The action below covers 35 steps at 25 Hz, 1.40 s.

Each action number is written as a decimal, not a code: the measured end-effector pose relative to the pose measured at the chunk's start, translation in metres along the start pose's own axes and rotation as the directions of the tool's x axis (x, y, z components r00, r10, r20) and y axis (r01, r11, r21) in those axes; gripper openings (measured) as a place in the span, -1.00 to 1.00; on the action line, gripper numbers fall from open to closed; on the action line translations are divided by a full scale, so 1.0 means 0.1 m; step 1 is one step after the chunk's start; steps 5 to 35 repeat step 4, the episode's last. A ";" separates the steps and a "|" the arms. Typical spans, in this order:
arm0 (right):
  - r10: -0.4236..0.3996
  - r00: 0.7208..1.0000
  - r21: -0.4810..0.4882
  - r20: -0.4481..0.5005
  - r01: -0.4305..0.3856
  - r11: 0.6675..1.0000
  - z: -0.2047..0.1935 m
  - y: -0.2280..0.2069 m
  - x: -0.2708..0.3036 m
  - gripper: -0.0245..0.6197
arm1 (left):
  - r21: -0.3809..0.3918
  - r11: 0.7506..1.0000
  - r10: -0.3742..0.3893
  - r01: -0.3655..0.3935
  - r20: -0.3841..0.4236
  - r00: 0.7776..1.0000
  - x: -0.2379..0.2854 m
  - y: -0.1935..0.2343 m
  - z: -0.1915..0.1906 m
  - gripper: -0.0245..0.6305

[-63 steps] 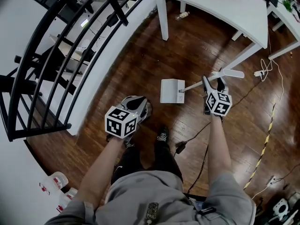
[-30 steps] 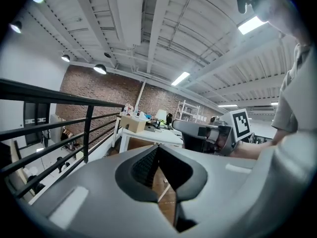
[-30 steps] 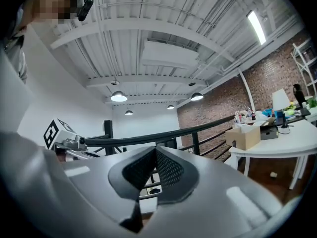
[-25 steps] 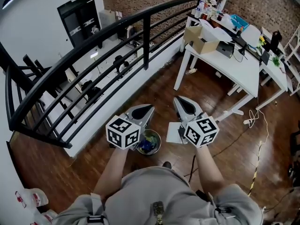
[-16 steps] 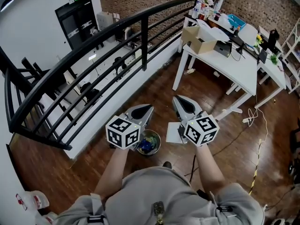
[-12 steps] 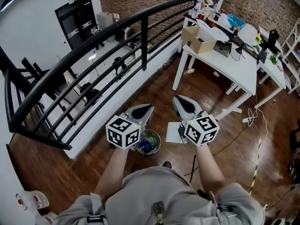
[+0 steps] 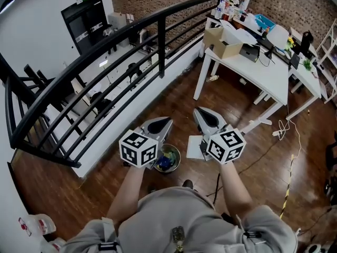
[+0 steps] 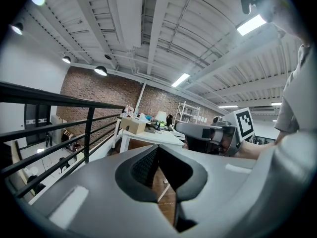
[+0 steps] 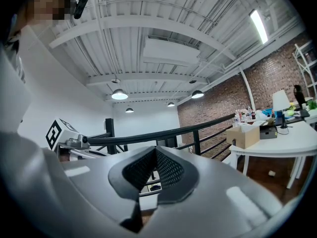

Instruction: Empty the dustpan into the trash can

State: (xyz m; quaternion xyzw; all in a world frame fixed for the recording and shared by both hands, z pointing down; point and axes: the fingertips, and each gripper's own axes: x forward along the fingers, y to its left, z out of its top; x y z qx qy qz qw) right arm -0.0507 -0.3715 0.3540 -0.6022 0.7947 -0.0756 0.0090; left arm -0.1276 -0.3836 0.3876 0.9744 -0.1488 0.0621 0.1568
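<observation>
The white dustpan [image 7: 192, 147] lies on the wooden floor, half hidden behind my right gripper [image 7: 201, 113]. Left of it stands a small round trash can [image 7: 178, 155] with coloured rubbish inside, partly covered by my left gripper [image 7: 164, 122]. Both grippers are held side by side, high above the floor and pointing forward. The left gripper [image 8: 157, 148] has its jaws shut with nothing between them. The right gripper [image 9: 155, 150] is likewise shut and empty. Each shows in the other's view: the right gripper [image 8: 210, 135], the left gripper [image 9: 67, 141].
A black railing [image 7: 105, 54] runs across the far left, with a drop to a lower floor behind it. A white table [image 7: 253, 70] carrying a cardboard box [image 7: 221, 42] stands far right. Cables [image 7: 287, 128] and a yellow-black cord [image 7: 288, 188] lie on the floor at right.
Since the oldest frame both grippers have risen from near the floor and the right one has come away from the dustpan's handle. Over the last second nothing has visibly moved.
</observation>
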 end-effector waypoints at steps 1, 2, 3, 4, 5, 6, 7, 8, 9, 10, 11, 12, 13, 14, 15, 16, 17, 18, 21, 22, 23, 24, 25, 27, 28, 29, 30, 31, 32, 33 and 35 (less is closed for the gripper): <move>0.000 1.000 0.000 -0.001 0.000 1.000 -0.01 0.00 0.00 -0.93 | -0.001 1.000 0.000 0.000 -0.001 1.000 0.00 0.00 -0.01 -1.00; 0.000 1.000 -0.001 -0.002 0.000 1.000 -0.01 -0.01 -0.01 -0.93 | -0.002 1.000 -0.001 0.001 -0.002 1.000 0.01 -0.01 -0.01 -1.00; 0.001 1.000 -0.001 -0.003 -0.001 1.000 -0.01 -0.01 -0.02 -0.93 | -0.003 1.000 -0.001 0.001 -0.002 1.000 0.02 -0.02 -0.02 -1.00; 0.001 1.000 -0.002 -0.003 -0.001 1.000 -0.02 -0.02 -0.03 -0.93 | -0.004 1.000 -0.001 0.001 -0.002 1.000 0.03 -0.03 -0.02 -1.00; 0.001 1.000 -0.002 -0.003 -0.001 1.000 -0.02 -0.02 -0.03 -0.93 | -0.004 1.000 -0.001 0.001 -0.002 1.000 0.03 -0.03 -0.02 -1.00; 0.001 1.000 -0.002 -0.003 -0.001 1.000 -0.02 -0.02 -0.03 -0.93 | -0.004 1.000 -0.001 0.001 -0.002 1.000 0.03 -0.03 -0.02 -1.00; 0.001 1.000 -0.002 -0.003 -0.001 1.000 -0.02 -0.02 -0.03 -0.93 | -0.004 1.000 -0.001 0.001 -0.002 1.000 0.03 -0.03 -0.02 -1.00; 0.001 1.000 -0.002 -0.003 -0.001 1.000 -0.02 -0.02 -0.03 -0.93 | -0.004 1.000 -0.001 0.001 -0.002 1.000 0.03 -0.03 -0.02 -1.00; 0.001 1.000 -0.002 -0.003 -0.001 1.000 -0.02 -0.02 -0.03 -0.93 | -0.004 1.000 -0.001 0.001 -0.002 1.000 0.03 -0.03 -0.02 -1.00; 0.001 1.000 -0.002 -0.003 -0.001 1.000 -0.02 -0.02 -0.03 -0.93 | -0.004 1.000 -0.001 0.001 -0.002 1.000 0.03 -0.03 -0.02 -1.00; 0.001 1.000 -0.002 -0.003 -0.001 1.000 -0.02 -0.02 -0.03 -0.93 | -0.004 1.000 -0.001 0.001 -0.002 1.000 0.03 -0.03 -0.02 -1.00; 0.001 1.000 -0.002 -0.003 -0.001 1.000 -0.02 -0.02 -0.03 -0.93 | -0.004 1.000 -0.001 0.001 -0.002 1.000 0.03 -0.03 -0.02 -1.00; 0.001 1.000 -0.002 -0.003 -0.001 1.000 -0.02 -0.02 -0.03 -0.93 | -0.004 1.000 -0.001 0.001 -0.002 1.000 0.03 -0.03 -0.02 -1.00; 0.001 1.000 -0.002 -0.003 -0.001 1.000 -0.02 -0.02 -0.03 -0.93 | -0.004 1.000 -0.001 0.001 -0.002 1.000 0.03 -0.03 -0.02 -1.00; 0.001 1.000 -0.002 -0.003 -0.001 1.000 -0.02 -0.02 -0.03 -0.93 | -0.004 1.000 -0.001 0.001 -0.002 1.000 0.03 -0.03 -0.02 -1.00; 0.001 1.000 -0.002 -0.003 -0.001 1.000 -0.02 -0.02 -0.03 -0.93 | -0.004 1.000 -0.001 0.001 -0.002 1.000 0.03 -0.03 -0.02 -1.00; 0.001 1.000 -0.002 -0.003 -0.001 1.000 -0.02 -0.02 -0.03 -0.93 | -0.004 1.000 -0.001 0.001 -0.002 1.000 0.03 -0.03 -0.02 -1.00; 0.001 1.000 -0.002 -0.003 -0.001 1.000 -0.02 -0.02 -0.03 -0.93 | -0.004 1.000 -0.001 0.001 -0.002 1.000 0.03 -0.03 -0.02 -1.00; 0.001 1.000 -0.002 -0.003 -0.001 1.000 -0.02 -0.02 -0.03 -0.93 | -0.004 1.000 -0.001 0.001 -0.002 1.000 0.03 -0.03 -0.02 -1.00; 0.001 1.000 -0.002 -0.003 -0.001 1.000 -0.02 -0.02 -0.03 -0.93 | -0.004 1.000 -0.001 0.001 -0.002 1.000 0.03 -0.03 -0.02 -1.00; 0.001 1.000 -0.002 -0.003 -0.001 1.000 -0.02 -0.02 -0.03 -0.93 | -0.004 1.000 -0.001 0.001 -0.002 1.000 0.03 -0.03 -0.02 -1.00; 0.001 1.000 -0.002 -0.003 -0.001 1.000 -0.02 -0.02 -0.03 -0.93 | -0.004 1.000 -0.001 0.001 -0.002 1.000 0.03 -0.03 -0.02 -1.00; 0.001 1.000 -0.002 -0.003 -0.001 1.000 -0.02 -0.02 -0.03 -0.93 | -0.004 1.000 -0.001 0.001 -0.002 1.000 0.03 -0.03 -0.02 -1.00; 0.001 1.000 -0.002 -0.003 -0.001 1.000 -0.02 -0.02 -0.03 -0.93 | -0.004 1.000 -0.001 0.001 -0.002 1.000 0.03 -0.03 -0.02 -1.00; 0.001 1.000 -0.002 -0.003 -0.001 1.000 -0.02 -0.02 -0.03 -0.93 | -0.004 1.000 -0.001 0.001 -0.002 1.000 0.03 -0.03 -0.02 -1.00; 0.001 1.000 -0.002 -0.003 -0.001 1.000 -0.02 -0.02 -0.03 -0.93 | -0.004 1.000 -0.001 0.001 -0.002 1.000 0.03 -0.03 -0.02 -1.00; 0.001 1.000 -0.002 -0.003 -0.001 1.000 -0.02 -0.02 -0.03 -0.93 | -0.004 1.000 -0.001 0.001 -0.002 1.000 0.03 -0.03 -0.02 -1.00; 0.001 1.000 -0.002 -0.003 -0.001 1.000 -0.02 -0.02 -0.03 -0.93 | -0.004 1.000 -0.001 0.001 -0.002 1.000 0.03 -0.03 -0.02 -1.00; 0.001 1.000 -0.002 -0.003 -0.001 1.000 -0.02 -0.02 -0.03 -0.93 | -0.004 1.000 -0.001 0.001 -0.002 1.000 0.03 -0.03 -0.02 -1.00; 0.001 1.000 -0.002 -0.003 -0.001 1.000 -0.02 -0.02 -0.03 -0.93 | -0.004 1.000 -0.001 0.001 -0.002 1.000 0.03 -0.03 -0.02 -1.00; 0.001 1.000 -0.002 -0.003 -0.001 1.000 -0.02 -0.02 -0.03 -0.93 | -0.004 1.000 -0.001 0.001 -0.002 1.000 0.03 -0.03 -0.02 -1.00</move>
